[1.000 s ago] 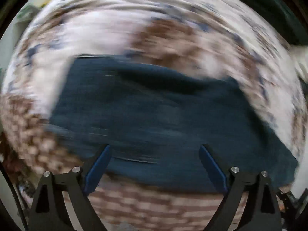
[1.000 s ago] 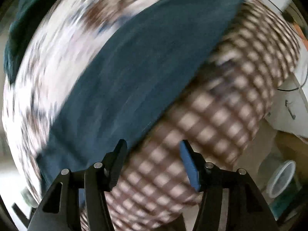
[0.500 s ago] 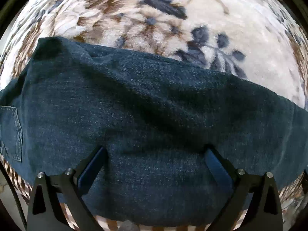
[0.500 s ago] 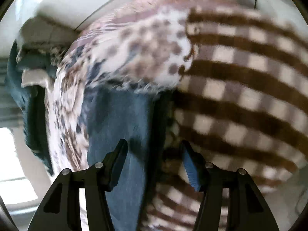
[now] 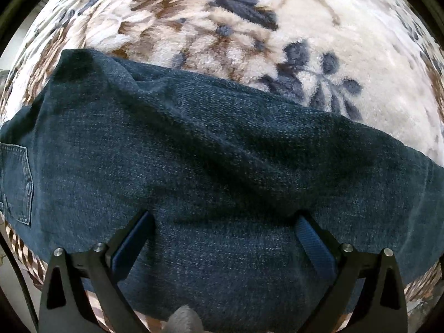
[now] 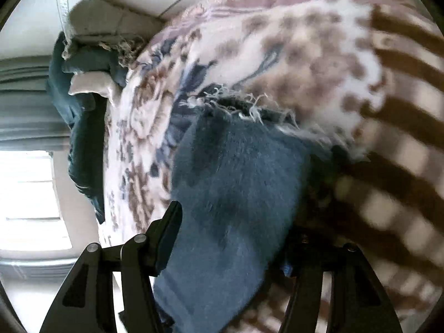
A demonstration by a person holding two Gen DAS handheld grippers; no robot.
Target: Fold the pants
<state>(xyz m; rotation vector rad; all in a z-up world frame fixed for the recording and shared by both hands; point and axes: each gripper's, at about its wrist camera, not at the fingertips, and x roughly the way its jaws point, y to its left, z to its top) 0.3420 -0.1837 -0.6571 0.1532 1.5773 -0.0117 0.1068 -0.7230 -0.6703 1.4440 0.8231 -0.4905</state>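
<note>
my left gripper [image 5: 223, 222] has its jaws spread wide, both blue pads showing, and nothing is pinched between them. the pants [image 5: 211, 166], dark blue denim, lie flat right under and ahead of these jaws, filling the gap between them and running past both sides. a stitched back pocket [image 5: 15, 183] sits far off to the left of my left finger. beyond the far edge of the denim the floral blanket [image 5: 249, 36] spreads away, cream with brown and blue flowers.

my right gripper [image 6: 236, 238] also has its jaws apart; the left finger [image 6: 166, 238] is plain to see, while the right one is mostly hidden behind cloth. a leg of the pants [image 6: 236, 183] lies between the two, draped over the right side, and i cannot tell whether the pads touch it. its frayed hem [image 6: 244, 108] lies straight ahead of the jaws. to the right the blanket turns to a brown and cream check [image 6: 402, 166], blurred.
</note>
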